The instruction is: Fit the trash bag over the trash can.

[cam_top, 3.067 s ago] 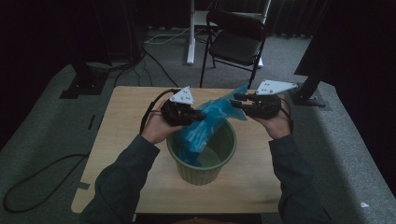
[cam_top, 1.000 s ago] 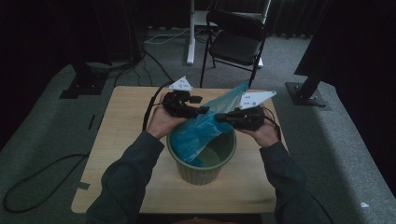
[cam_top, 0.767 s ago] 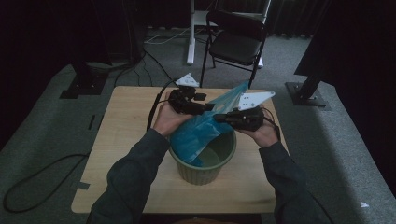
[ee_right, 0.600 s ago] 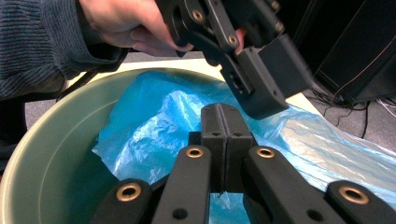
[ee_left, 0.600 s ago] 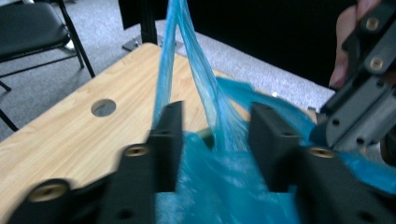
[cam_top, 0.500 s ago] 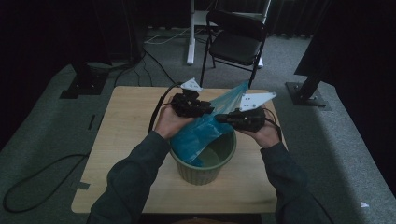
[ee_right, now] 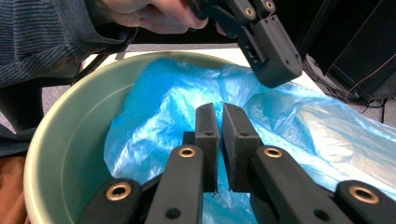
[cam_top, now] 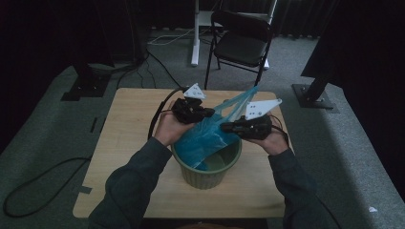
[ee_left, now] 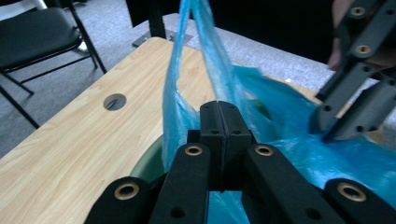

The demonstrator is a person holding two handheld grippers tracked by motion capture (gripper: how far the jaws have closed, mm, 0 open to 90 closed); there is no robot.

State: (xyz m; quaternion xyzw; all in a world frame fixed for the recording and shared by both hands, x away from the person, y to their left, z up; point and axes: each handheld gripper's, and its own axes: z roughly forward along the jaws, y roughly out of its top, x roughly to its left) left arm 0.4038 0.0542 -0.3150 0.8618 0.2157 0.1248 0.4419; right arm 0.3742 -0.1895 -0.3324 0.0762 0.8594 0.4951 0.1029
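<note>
**Blue plastic bag held over a green bin by two grippers**

Green and round, a ribbed plastic bin [cam_top: 207, 167] stands at the near middle of the light wooden table [cam_top: 124, 143]. A thin blue plastic bag [cam_top: 205, 138] lies partly inside the bin and is drawn up over its far rim, with a handle loop stretched up toward the far right.

Just above the bin's left rim, the left gripper [ee_left: 224, 123] is seen with its black jaws fully closed, a fold of the blue bag being pinched between them. Those jaws have just been closing.

At the bin's right rim, the right gripper [ee_right: 218, 126] is held over the bag. Its jaws have just been opening and now stand a narrow slit apart; whether any film is caught between them cannot be told.

Farther off, beyond the table's far edge, a black folding chair [cam_top: 241, 45] is seen on the grey carpet.
</note>
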